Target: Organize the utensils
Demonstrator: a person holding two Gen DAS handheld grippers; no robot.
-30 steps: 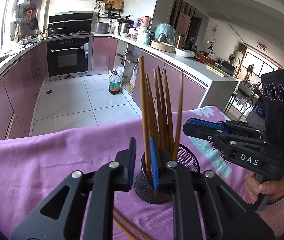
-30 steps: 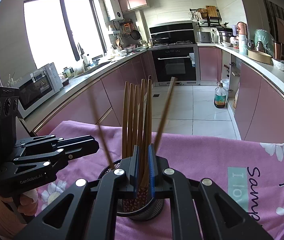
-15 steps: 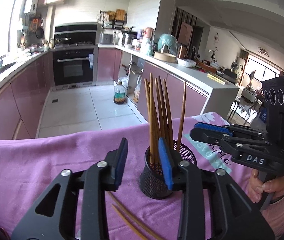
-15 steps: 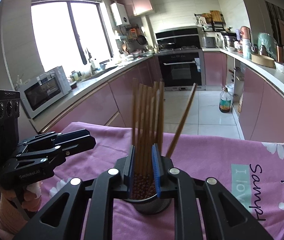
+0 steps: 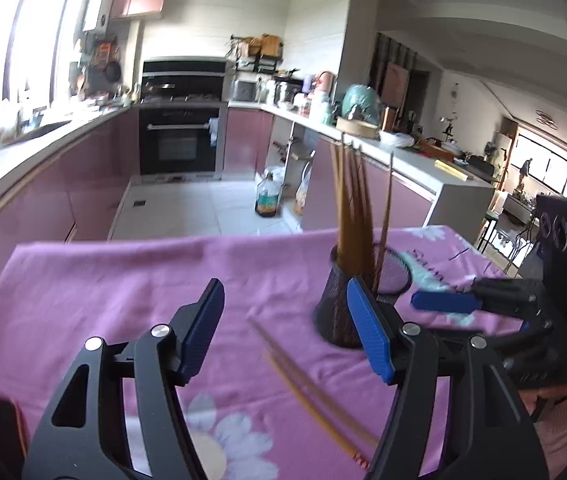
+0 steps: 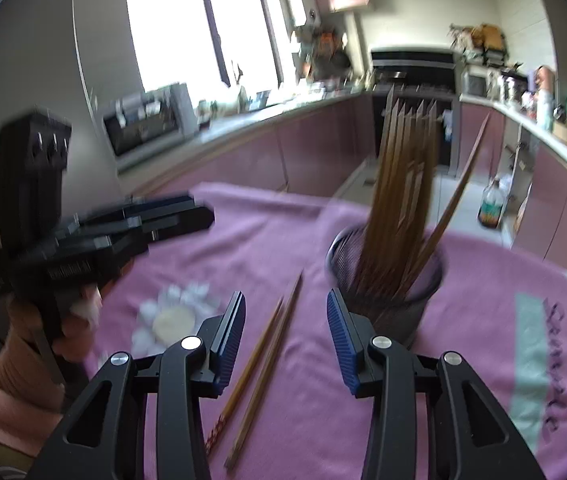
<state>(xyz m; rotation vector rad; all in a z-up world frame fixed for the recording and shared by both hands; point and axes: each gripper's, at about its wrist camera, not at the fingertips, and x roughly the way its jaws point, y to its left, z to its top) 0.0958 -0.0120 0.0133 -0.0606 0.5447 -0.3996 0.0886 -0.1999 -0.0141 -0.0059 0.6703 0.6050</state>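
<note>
A black mesh cup stands on the pink cloth and holds several wooden chopsticks upright. Two loose chopsticks lie flat on the cloth. My left gripper is open and empty, with the loose pair lying between its fingers and the cup by its right finger. My right gripper is open and empty, above the loose pair, with the cup just right of it. The right gripper also shows in the left wrist view, and the left in the right wrist view.
The pink flowered cloth covers the table. Its far edge drops to a tiled kitchen floor. Pink counters, an oven and a microwave stand beyond.
Both grippers opened and drew back from the cup, leaving chopsticks standing in it. Both views now look down on the two loose chopsticks on the cloth.
</note>
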